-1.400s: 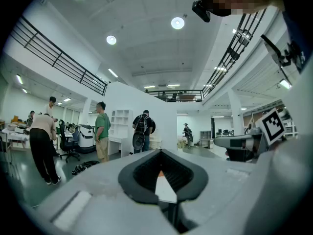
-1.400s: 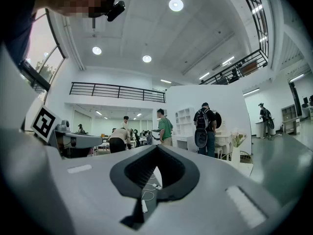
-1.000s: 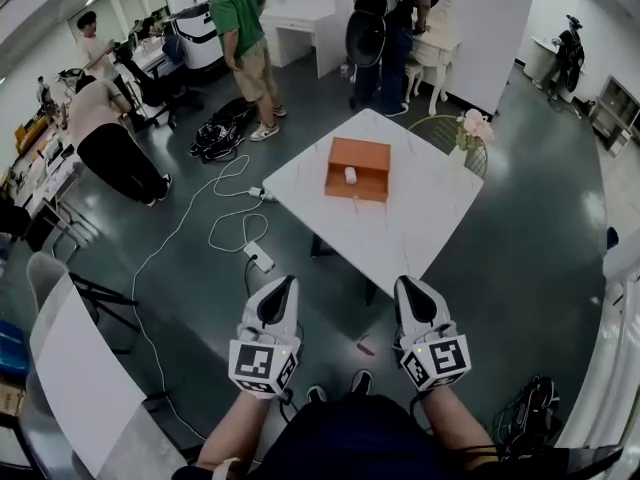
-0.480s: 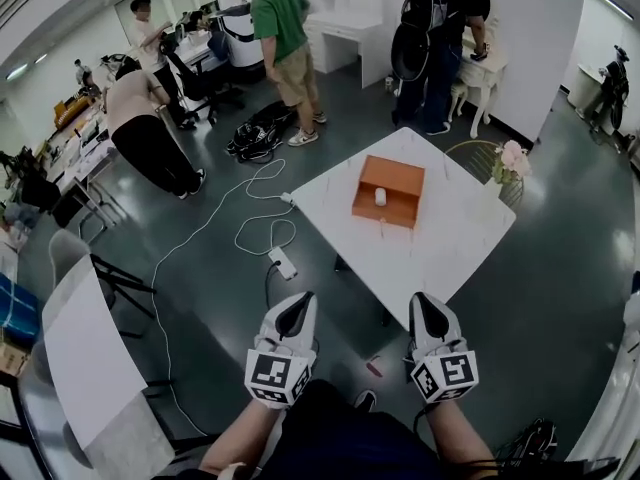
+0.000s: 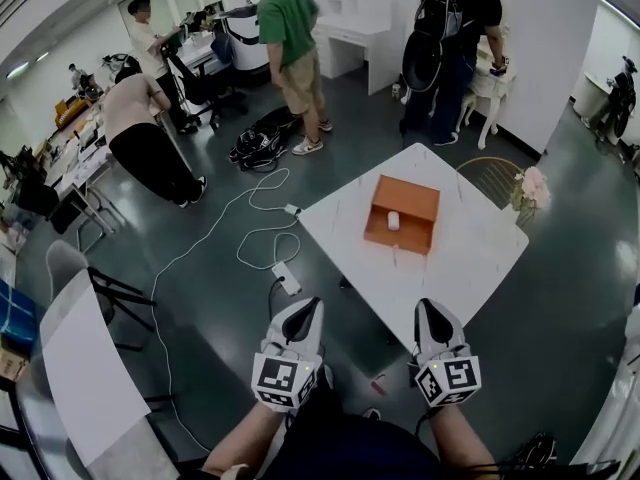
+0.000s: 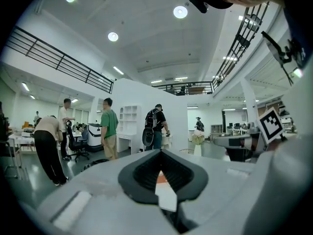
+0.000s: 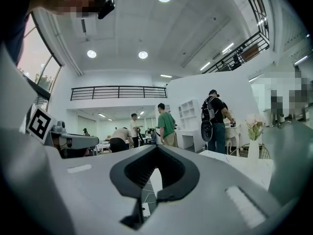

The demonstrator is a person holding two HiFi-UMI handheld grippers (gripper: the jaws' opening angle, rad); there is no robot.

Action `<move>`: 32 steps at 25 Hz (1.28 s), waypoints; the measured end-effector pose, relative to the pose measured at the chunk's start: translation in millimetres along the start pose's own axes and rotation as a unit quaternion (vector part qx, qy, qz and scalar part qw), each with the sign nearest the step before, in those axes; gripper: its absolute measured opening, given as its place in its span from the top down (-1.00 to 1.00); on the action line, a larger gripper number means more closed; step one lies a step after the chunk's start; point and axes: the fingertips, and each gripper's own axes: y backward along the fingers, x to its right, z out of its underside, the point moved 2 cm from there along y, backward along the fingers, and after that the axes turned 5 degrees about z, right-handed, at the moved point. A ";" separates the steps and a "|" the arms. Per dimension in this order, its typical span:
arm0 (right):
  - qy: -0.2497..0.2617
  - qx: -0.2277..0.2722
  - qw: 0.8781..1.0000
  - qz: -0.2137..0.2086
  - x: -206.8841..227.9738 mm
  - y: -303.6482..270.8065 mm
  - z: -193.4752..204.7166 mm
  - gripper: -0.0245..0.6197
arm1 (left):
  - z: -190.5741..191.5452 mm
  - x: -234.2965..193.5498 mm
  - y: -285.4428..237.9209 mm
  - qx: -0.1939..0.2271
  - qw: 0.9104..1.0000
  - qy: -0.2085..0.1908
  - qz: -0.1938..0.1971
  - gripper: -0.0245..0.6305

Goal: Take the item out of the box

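Note:
An open orange box sits on a white square table a few steps ahead. A small white item lies inside it. My left gripper is held low in front of me, well short of the table's near corner, shut with nothing in it. My right gripper is level with it, just before the table's near edge, also shut and empty. In the left gripper view the shut left gripper points at the table, and a sliver of the orange box shows between the pads. The right gripper points the same way.
A power strip with white cable lies on the dark floor left of the table. A vase of flowers and a wire chair stand at the table's far right. Several people stand beyond. A white board is at my left.
The table and box have come nearer and shifted right and down in the head view as I walk toward them. Both grippers stay shut and sit slightly lower.

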 end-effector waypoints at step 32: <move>-0.031 -0.043 0.998 0.040 19.9 -218.3 23.4 0.92 | 8.9 -166.3 -168.9 -0.039 0.998 0.019 0.049 0.92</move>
